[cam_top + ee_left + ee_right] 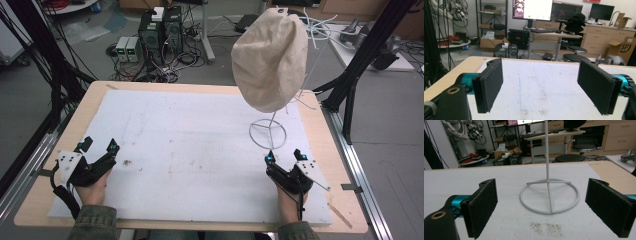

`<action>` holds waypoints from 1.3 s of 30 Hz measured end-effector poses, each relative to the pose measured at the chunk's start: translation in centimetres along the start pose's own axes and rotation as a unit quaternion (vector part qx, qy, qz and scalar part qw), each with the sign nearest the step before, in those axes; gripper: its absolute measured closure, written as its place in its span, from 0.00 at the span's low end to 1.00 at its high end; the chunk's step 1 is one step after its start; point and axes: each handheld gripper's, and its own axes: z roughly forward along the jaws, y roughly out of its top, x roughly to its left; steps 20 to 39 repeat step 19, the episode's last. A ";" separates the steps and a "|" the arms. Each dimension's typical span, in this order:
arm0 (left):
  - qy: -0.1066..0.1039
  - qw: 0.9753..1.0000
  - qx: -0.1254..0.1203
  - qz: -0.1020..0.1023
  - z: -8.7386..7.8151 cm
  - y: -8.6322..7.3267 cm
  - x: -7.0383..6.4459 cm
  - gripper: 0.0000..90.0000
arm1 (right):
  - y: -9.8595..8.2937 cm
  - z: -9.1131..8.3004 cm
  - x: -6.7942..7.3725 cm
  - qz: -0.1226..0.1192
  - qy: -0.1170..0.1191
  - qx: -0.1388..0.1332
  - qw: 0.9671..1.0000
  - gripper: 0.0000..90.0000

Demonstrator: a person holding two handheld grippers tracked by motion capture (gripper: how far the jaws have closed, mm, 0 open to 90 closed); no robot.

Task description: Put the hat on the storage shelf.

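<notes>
Both jaws spread, empty: left hand-held gripper (pixel 99 146) near desk (pixel 55 150) front-left corner, right hand-held gripper (pixel 285 156) near front-right. Cream hat (pixel 270 57) sits atop white wire stand (pixel 268 132), just beyond right gripper, twd desk's right edge. Hat prob. cloth, hard to tell.

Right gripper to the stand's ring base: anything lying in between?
Nothing solid: in the right gripper view, bare white mat with a few dark specks separates the open right gripper from the ring base.
</notes>
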 end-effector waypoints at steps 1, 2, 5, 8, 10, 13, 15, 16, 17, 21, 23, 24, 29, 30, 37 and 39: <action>-0.001 1.000 0.000 0.000 0.0 0.0 0.0 0.24 | 0.0 0.1 0.0 -0.004 0.000 -0.001 1.000 0.11; 0.000 1.000 0.001 0.000 0.0 -0.1 0.0 0.24 | 0.0 0.1 0.0 -0.004 0.001 0.000 1.000 0.11; -0.002 1.000 0.005 0.001 -0.1 -0.2 0.0 0.24 | 0.0 0.1 0.0 -0.005 0.002 0.000 1.000 0.11; -0.001 1.000 0.006 -0.002 -0.1 -0.2 0.1 0.24 | 0.0 0.1 0.0 -0.005 0.003 0.000 1.000 0.11; -0.003 1.000 0.008 -0.003 -0.2 -0.3 0.1 0.24 | 0.0 0.1 0.0 -0.002 0.005 0.003 1.000 0.11; -0.002 1.000 0.008 -0.002 -0.2 -0.3 0.1 0.23 | 0.0 0.1 0.0 -0.005 0.007 0.003 1.000 0.11; -0.002 1.000 0.009 -0.002 -0.2 -0.3 0.1 0.23 | 0.0 0.1 0.0 -0.007 0.008 0.003 1.000 0.11; -0.002 1.000 0.008 -0.002 -0.2 -0.3 0.1 0.23 | 0.0 0.1 0.0 -0.007 0.009 0.004 1.000 0.11; -0.002 1.000 0.007 -0.003 -0.2 -0.3 0.1 0.23 | 0.0 0.1 0.0 -0.008 0.009 0.003 1.000 0.11; -0.003 1.000 0.008 -0.004 -0.2 -0.3 0.1 0.23 | 0.0 0.1 0.1 -0.004 0.010 0.006 1.000 0.11; -0.003 1.000 0.008 -0.004 -0.2 -0.3 0.1 0.23 | 0.0 0.1 0.1 -0.004 0.010 0.006 1.000 0.11; -0.003 1.000 0.008 -0.004 -0.2 -0.3 0.1 0.23 | 0.0 0.1 0.1 -0.004 0.010 0.006 1.000 0.11; -0.003 1.000 0.008 -0.004 -0.2 -0.3 0.1 0.23 | 0.0 0.1 0.1 -0.004 0.010 0.006 1.000 0.11; -0.003 1.000 0.008 -0.004 -0.2 -0.3 0.1 0.23 | 0.0 0.1 0.1 -0.004 0.010 0.006 1.000 0.11; -0.003 1.000 0.008 -0.004 -0.2 -0.3 0.1 0.23 | 0.0 0.1 0.1 -0.004 0.010 0.006 1.000 0.11; -0.003 1.000 0.008 -0.004 -0.2 -0.3 0.1 0.23 | 0.0 0.1 0.1 -0.004 0.010 0.006 1.000 0.11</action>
